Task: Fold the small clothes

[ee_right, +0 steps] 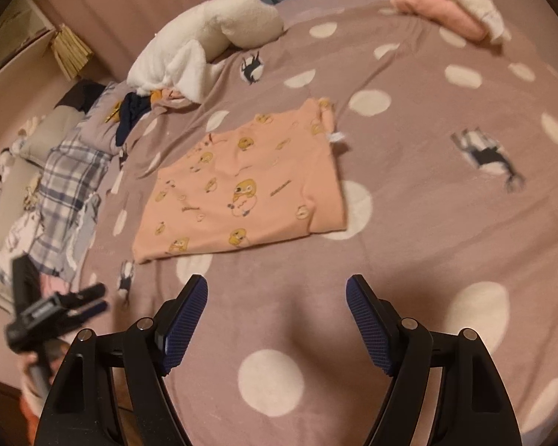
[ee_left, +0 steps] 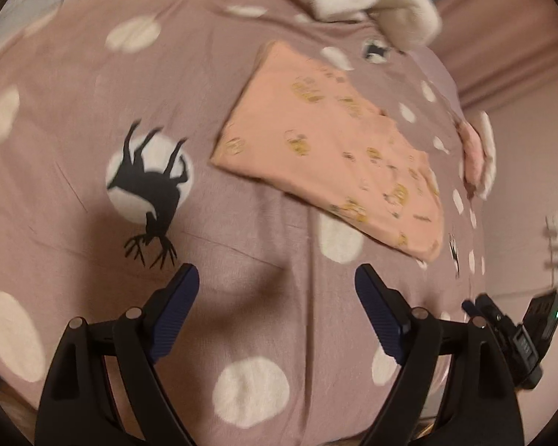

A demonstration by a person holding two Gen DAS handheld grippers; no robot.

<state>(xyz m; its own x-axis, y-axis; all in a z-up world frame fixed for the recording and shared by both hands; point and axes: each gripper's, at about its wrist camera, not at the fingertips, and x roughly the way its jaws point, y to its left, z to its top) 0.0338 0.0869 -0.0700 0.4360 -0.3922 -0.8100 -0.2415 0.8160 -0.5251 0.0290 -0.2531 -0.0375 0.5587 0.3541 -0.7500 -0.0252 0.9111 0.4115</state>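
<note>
Here the left gripper [ee_left: 277, 278] stands wide open with nothing between its blue pads, poised over bare bedspread [ee_left: 93, 85]; the right gripper [ee_right: 277, 290] is likewise spread apart and empty. Under both lies a mauve bed cover dotted with white circles, some carrying a black deer silhouette [ee_left: 150, 186], one of them just ahead and left of the left gripper. Ahead of the right gripper, apart from its fingertips, rests the folded peach garment [ee_right: 241, 186] printed with yellow cartoon figures, lying flat as a rough rectangle; from the left gripper it sits ahead and to the right. Beyond the garment a white plush item [ee_right: 212, 41] lies on the cover, with dark and orange clothes bunched at its near end. Left of the right gripper a plaid cloth [ee_right: 67, 186] trails along the bed's edge. Far ahead on the right, a pink and cream folded pile [ee_right: 450, 3] sits near the far rim. Pinkish curtains [ee_right: 130, 0] close the room behind.
</note>
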